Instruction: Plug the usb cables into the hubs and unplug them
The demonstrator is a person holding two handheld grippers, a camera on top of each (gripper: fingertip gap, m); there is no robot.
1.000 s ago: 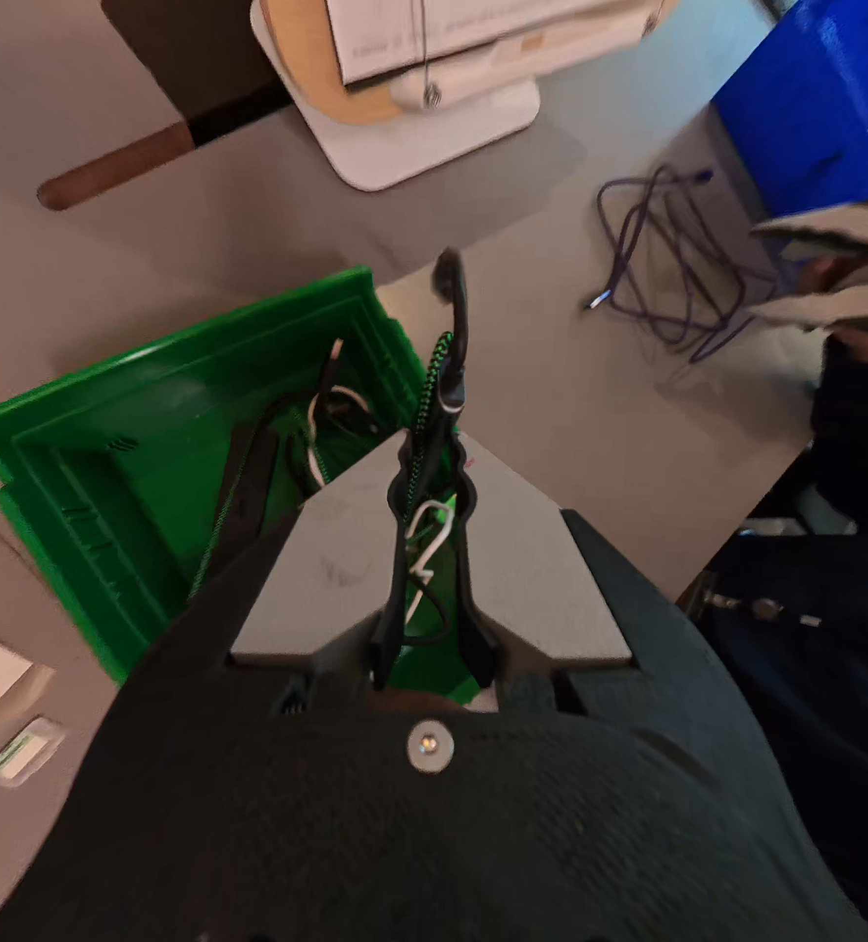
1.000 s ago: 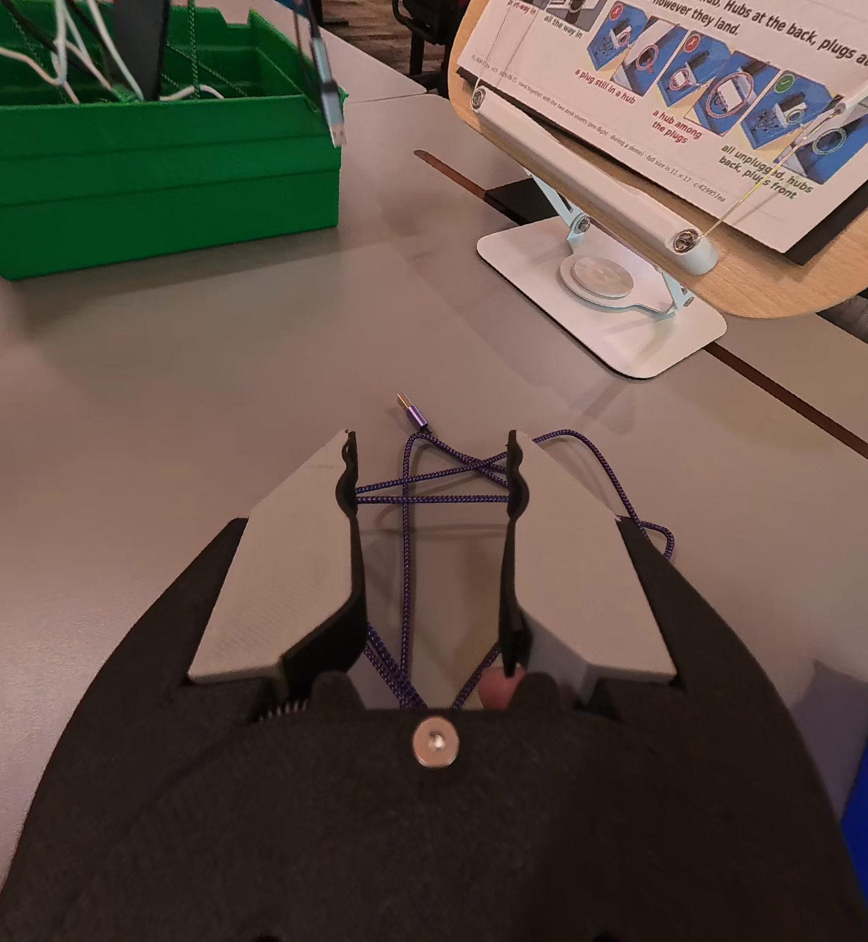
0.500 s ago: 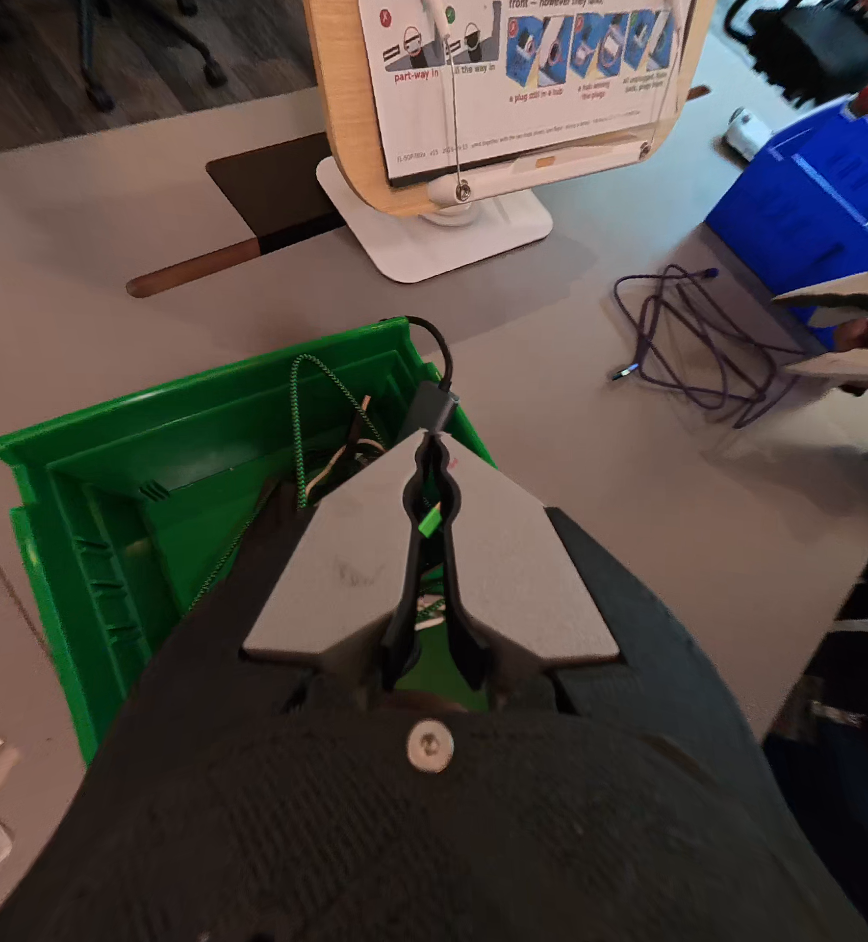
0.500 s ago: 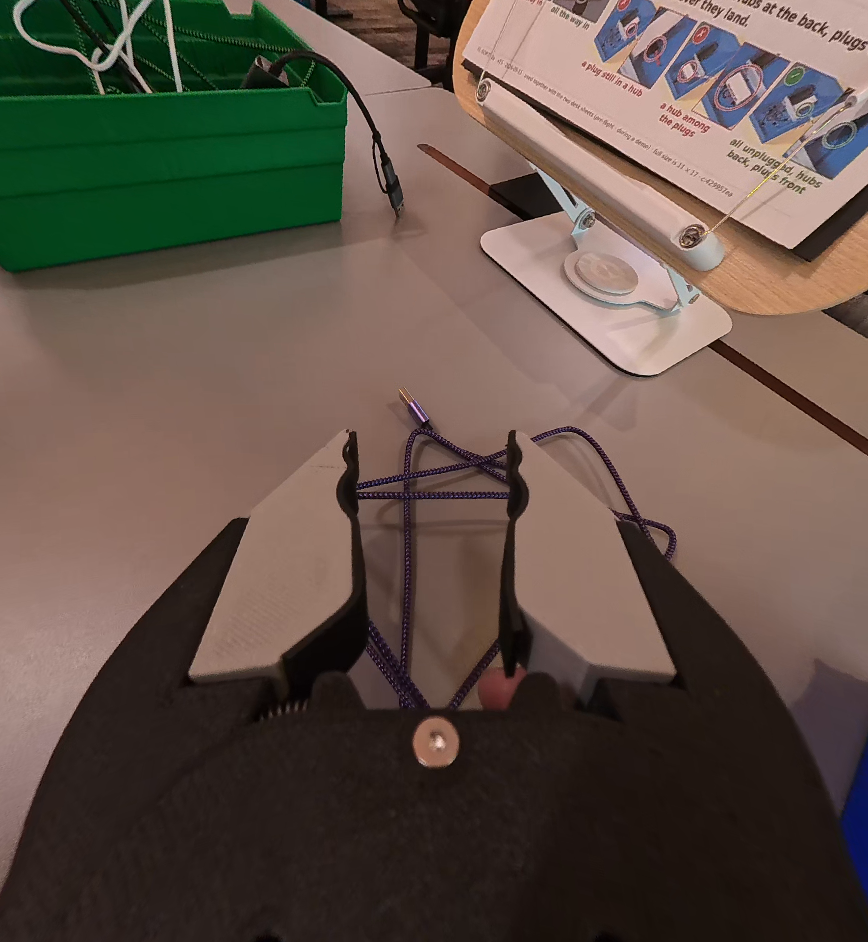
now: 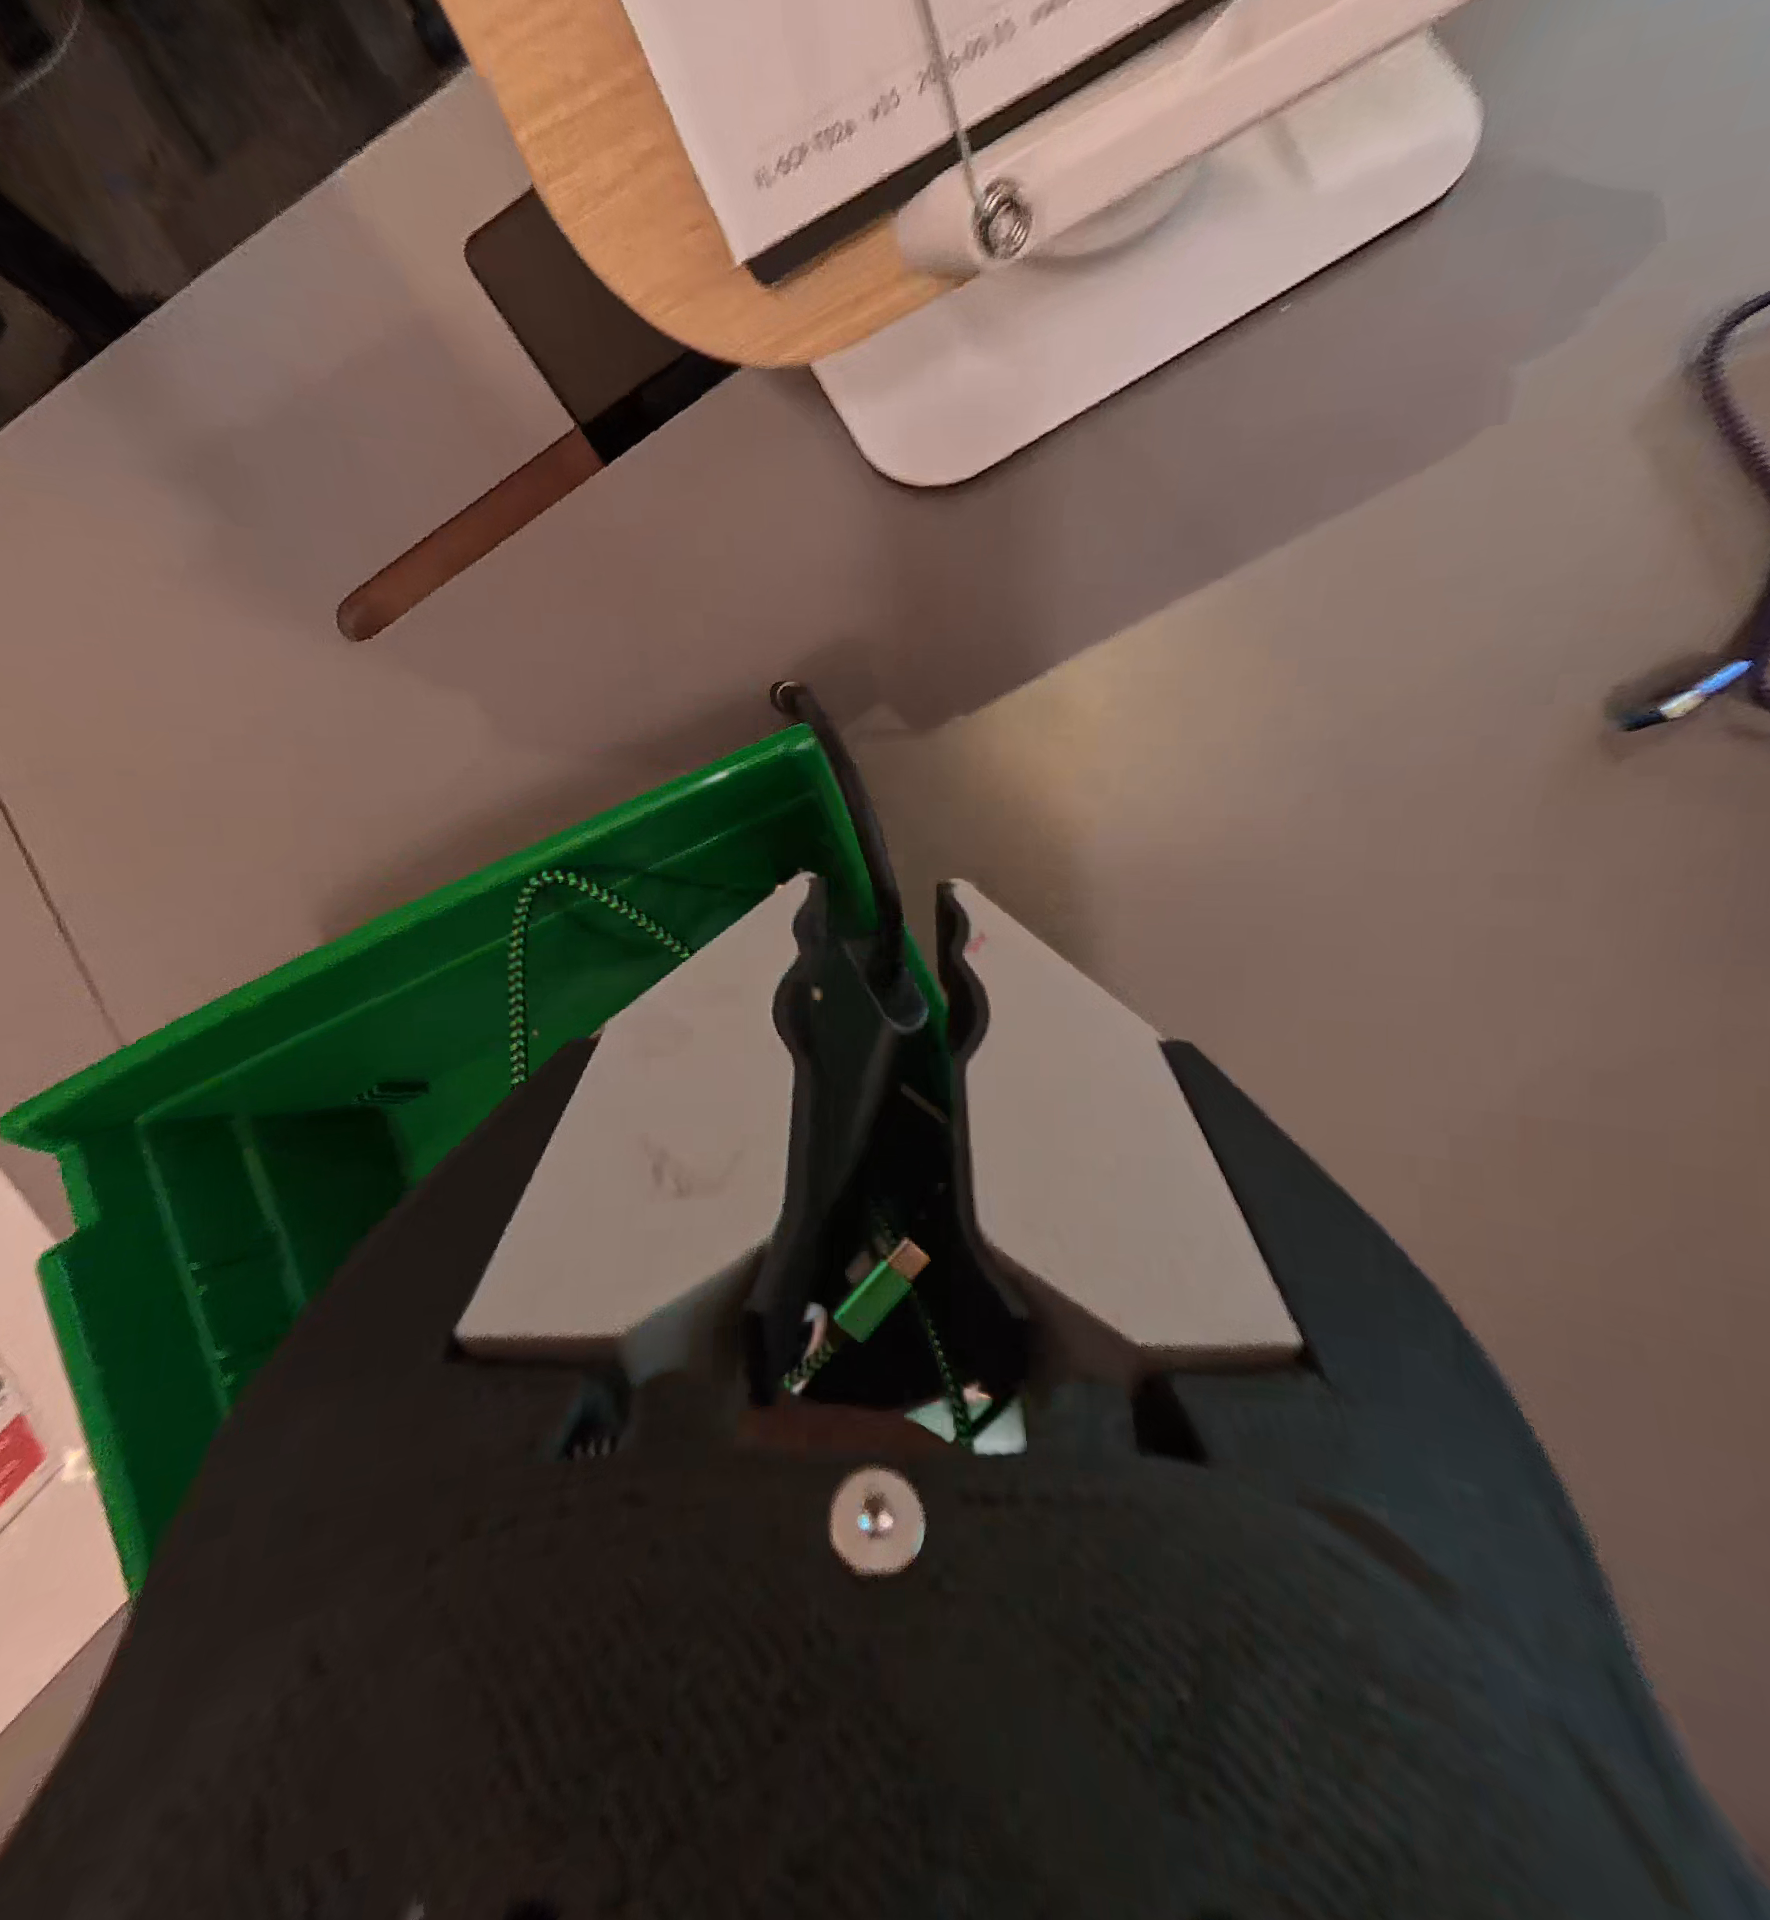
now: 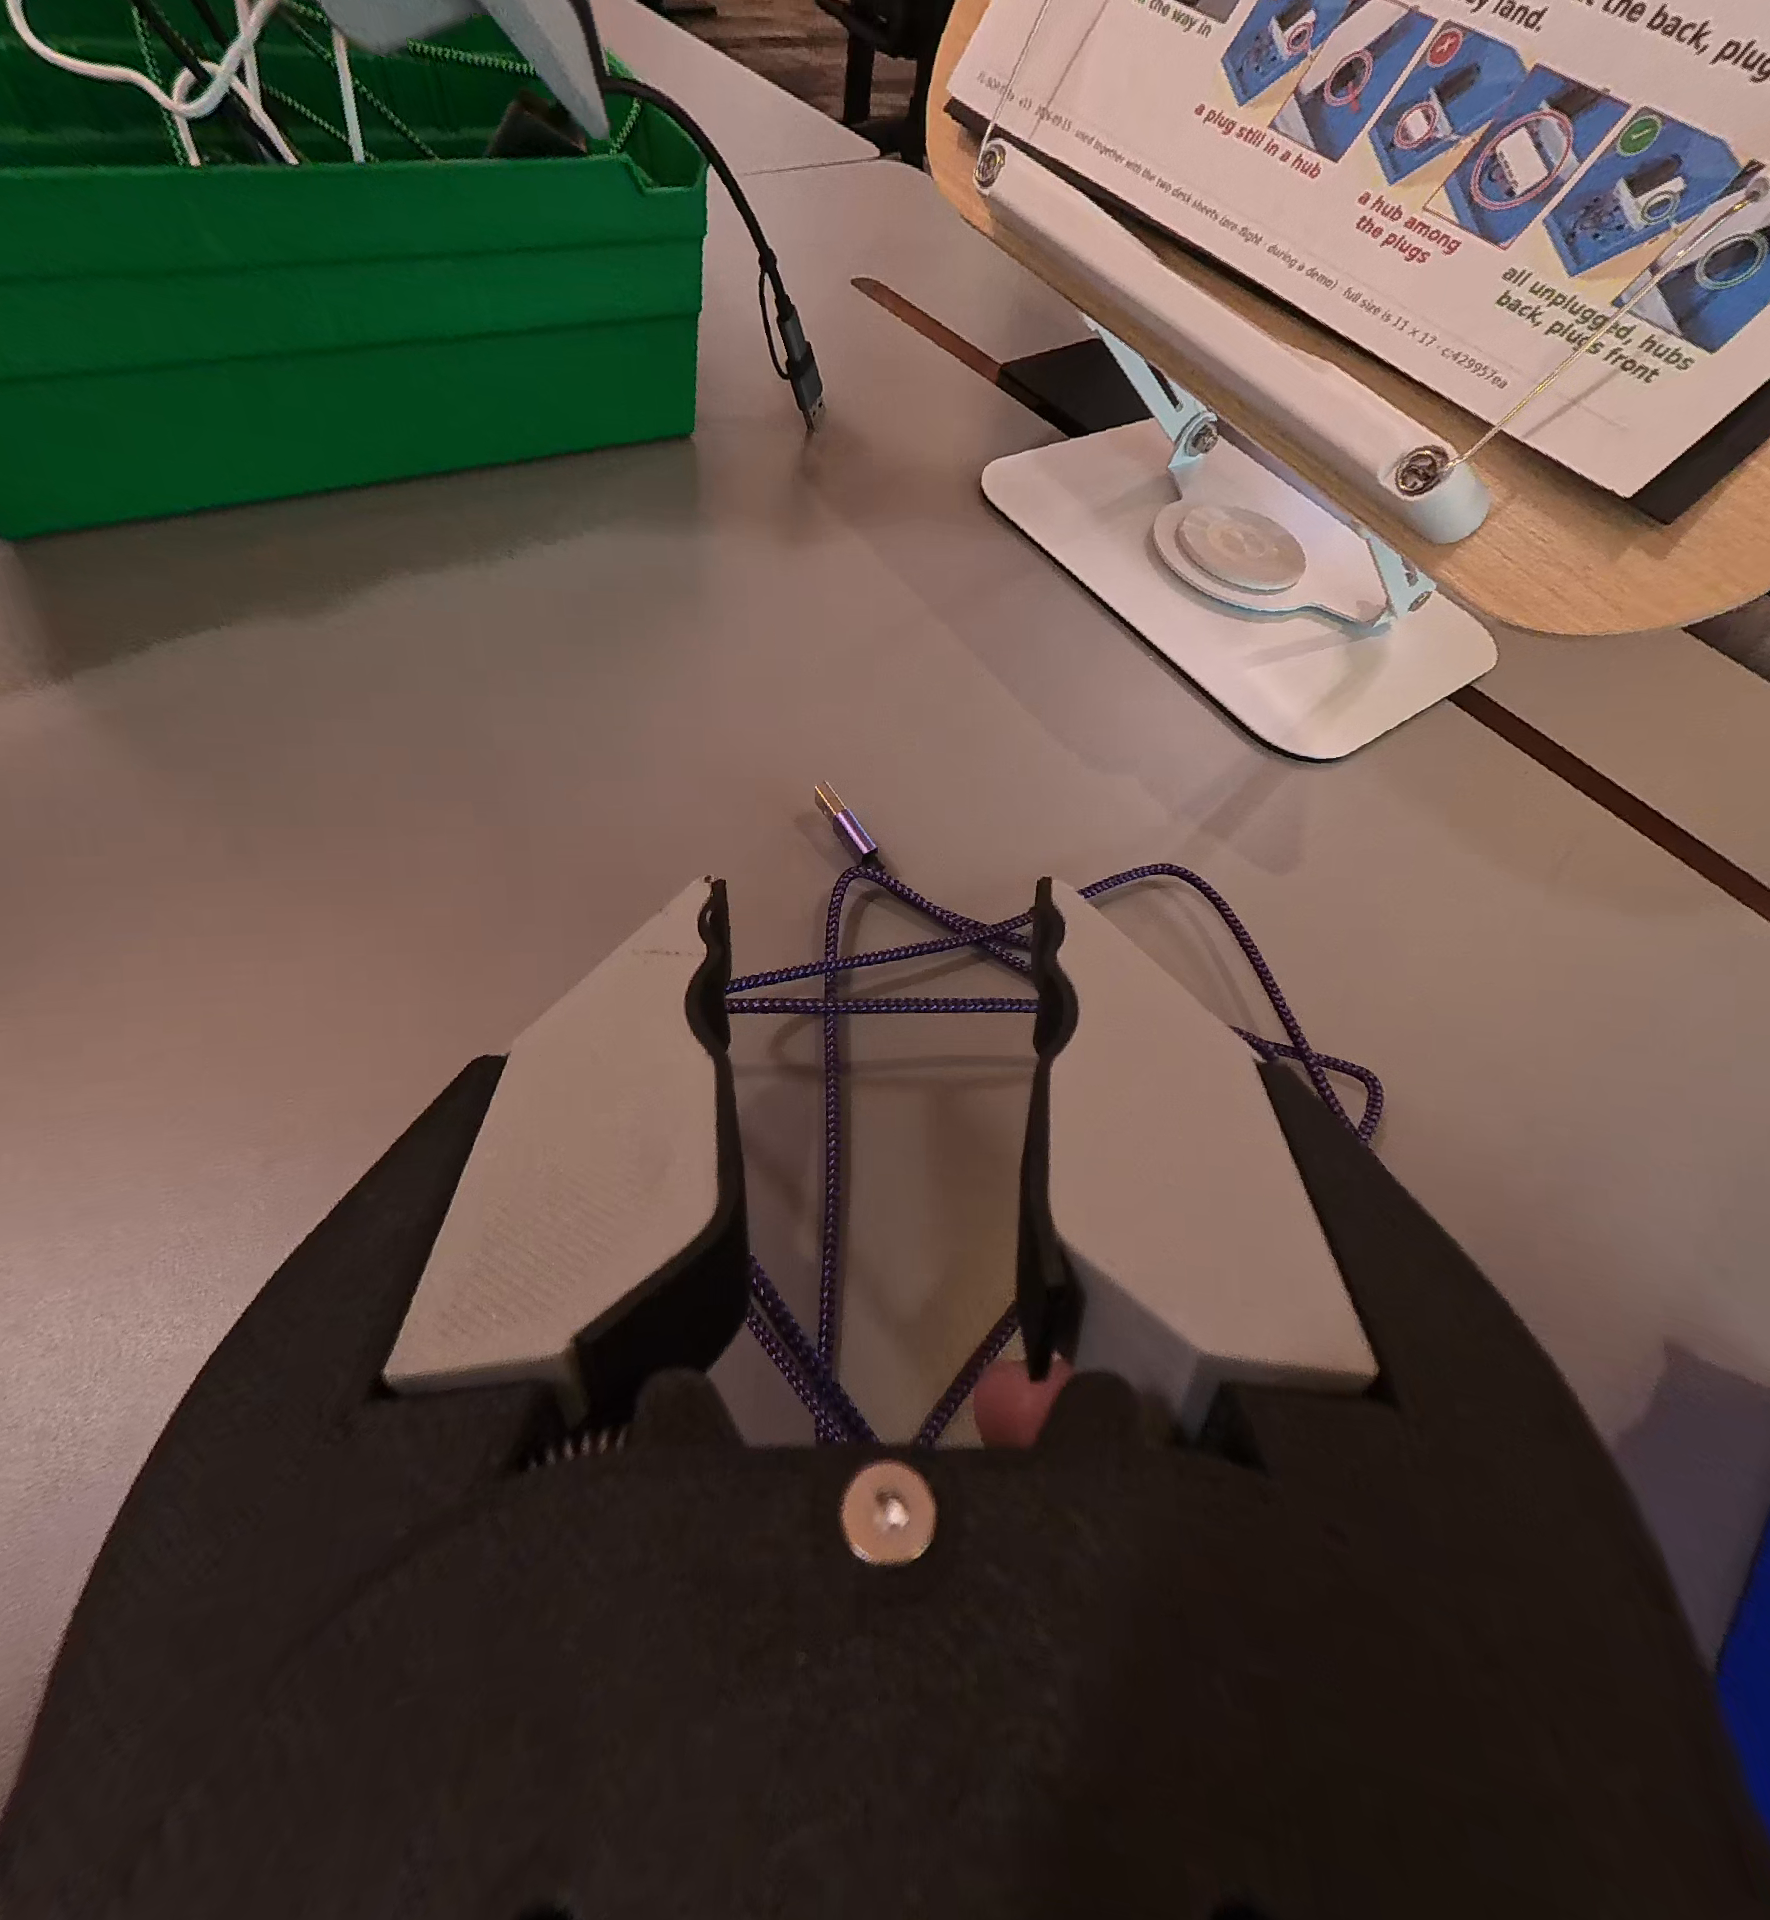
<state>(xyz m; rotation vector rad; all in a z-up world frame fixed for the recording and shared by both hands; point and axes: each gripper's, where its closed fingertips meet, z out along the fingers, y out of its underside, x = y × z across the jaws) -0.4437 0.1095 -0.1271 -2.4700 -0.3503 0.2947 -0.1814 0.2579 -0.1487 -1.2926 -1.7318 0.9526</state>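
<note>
The left gripper (image 5: 876, 904) hung over the green bin (image 5: 278, 1049), jaws slightly parted around a black cable (image 5: 860, 821). The right gripper (image 6: 879, 904), jaws spread, hovered over the purple cable (image 6: 834, 1039) on the bench (image 6: 341, 831).

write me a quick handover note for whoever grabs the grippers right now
Left gripper: narrowly open over the green bin corner, black cable between its fingers, not visibly clamped.
Right gripper: open, empty, above the purple cable on the table.
Black cable drapes over the bin rim, its plug hanging outside.
Done: nothing visibly plugged in.
Left: no hub clearly visible; all plugging and unplugging.
</note>
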